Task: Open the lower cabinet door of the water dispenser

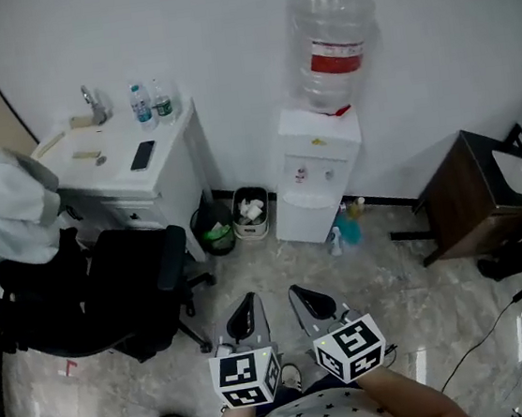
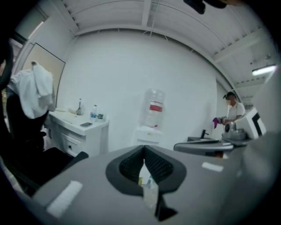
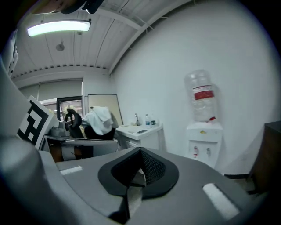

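A white water dispenser (image 1: 318, 172) stands against the back wall with a clear bottle (image 1: 333, 45) on top; its lower cabinet door (image 1: 304, 216) looks closed. The dispenser (image 2: 148, 137) shows far off over the left jaws, and the same dispenser (image 3: 203, 141) shows to the right of the right jaws. My left gripper (image 1: 244, 318) and right gripper (image 1: 312, 304) are side by side near the bottom of the head view, well short of the dispenser. Both are shut with nothing between their jaws. The left gripper (image 2: 143, 163) and right gripper (image 3: 140, 169) show tips touching.
A white sink cabinet (image 1: 134, 176) with bottles and a phone stands left of the dispenser, two bins (image 1: 234, 220) between them. A black office chair (image 1: 101, 288) with white cloth sits at left. A dark wooden table (image 1: 486, 194) is at right, cables on the floor beside it. A person (image 2: 231, 112) stands far right.
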Motion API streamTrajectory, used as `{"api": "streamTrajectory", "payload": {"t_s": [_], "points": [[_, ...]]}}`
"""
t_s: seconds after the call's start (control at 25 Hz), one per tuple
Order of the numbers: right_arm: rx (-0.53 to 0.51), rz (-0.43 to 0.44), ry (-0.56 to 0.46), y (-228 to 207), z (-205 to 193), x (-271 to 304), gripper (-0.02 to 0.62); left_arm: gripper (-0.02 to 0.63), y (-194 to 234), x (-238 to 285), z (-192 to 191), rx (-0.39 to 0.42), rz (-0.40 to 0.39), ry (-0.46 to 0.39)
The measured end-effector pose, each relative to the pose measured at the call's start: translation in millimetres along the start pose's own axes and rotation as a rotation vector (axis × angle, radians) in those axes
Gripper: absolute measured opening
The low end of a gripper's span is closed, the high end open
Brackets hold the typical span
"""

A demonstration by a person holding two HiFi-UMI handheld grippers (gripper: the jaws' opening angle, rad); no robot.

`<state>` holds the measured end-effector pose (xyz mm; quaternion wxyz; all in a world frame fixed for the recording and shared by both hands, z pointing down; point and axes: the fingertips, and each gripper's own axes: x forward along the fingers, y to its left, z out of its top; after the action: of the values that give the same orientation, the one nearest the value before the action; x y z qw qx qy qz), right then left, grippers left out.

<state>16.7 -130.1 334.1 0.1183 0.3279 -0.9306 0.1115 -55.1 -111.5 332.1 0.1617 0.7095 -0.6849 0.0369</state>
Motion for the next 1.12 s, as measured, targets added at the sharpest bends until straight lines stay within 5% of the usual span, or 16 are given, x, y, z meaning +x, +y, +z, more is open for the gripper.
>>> {"api": "streamTrajectory", "payload": {"t_s": [0.28, 0.64, 0.88, 1.12], "points": [[0.099, -0.181, -0.019, -90.5, -4.8, -34.0, -0.003, 0.006, -72.7, 60.9, 0.3, 0.069, -0.154, 0.059], [0.19, -0.261, 0.046, -169.2, -28.6, -2.7, -0.003, 0.006, -90.4, 145.8, -20.2, 0.102, -0.188, 0.166], [0.253, -0.322, 0.129, -263.9, -75.3, 68.4, -0.003, 0.008, -75.5, 255.1, -71.9, 0.089, -0.177, 0.276], [0.287, -0.383, 0.194, -365.4, -155.2, 160.4, -0.002, 0.008, -51.8, 373.8, -163.9, 0.097, -0.181, 0.387]]}}
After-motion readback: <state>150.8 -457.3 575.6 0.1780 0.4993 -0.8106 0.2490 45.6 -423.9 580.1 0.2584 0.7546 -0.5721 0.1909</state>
